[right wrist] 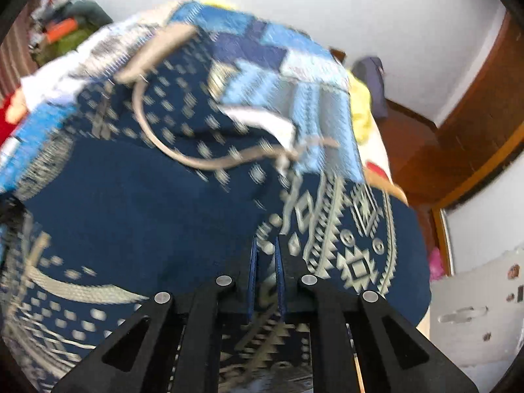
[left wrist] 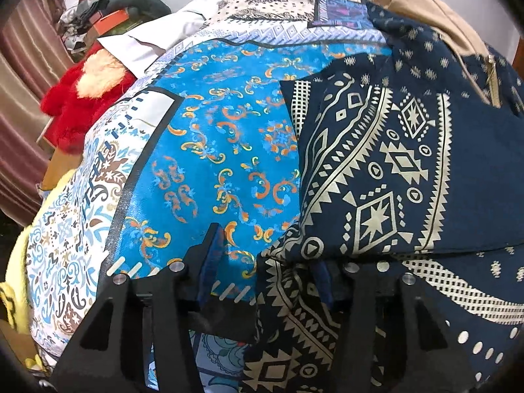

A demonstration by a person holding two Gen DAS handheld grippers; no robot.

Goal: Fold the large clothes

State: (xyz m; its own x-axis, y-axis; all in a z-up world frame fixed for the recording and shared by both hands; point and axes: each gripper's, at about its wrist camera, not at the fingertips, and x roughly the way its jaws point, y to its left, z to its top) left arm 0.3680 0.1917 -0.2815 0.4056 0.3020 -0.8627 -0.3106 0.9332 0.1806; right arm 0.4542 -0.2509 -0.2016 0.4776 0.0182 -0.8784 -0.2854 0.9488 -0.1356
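A navy garment [left wrist: 393, 163] with a cream geometric print lies spread on a bed covered by a bright blue patterned sheet [left wrist: 222, 131]. My left gripper [left wrist: 265, 249] stands open at the garment's left edge. Its left finger [left wrist: 213, 249] rests over bare sheet, while the cloth drapes over and hides most of the right finger. In the blurred right wrist view, my right gripper [right wrist: 265, 249] is shut on a fold of the navy garment [right wrist: 131, 196] near its right edge. A beige drawstring [right wrist: 196, 160] curls across the cloth.
A red plush toy [left wrist: 75, 108], a white shirt [left wrist: 154, 39] and a heap of clothes [left wrist: 98, 9] lie at the bed's far left, by a curtain [left wrist: 23, 75]. Beige lining [left wrist: 442, 23] shows at the garment's top. A wooden door frame [right wrist: 475, 124] stands right of the bed.
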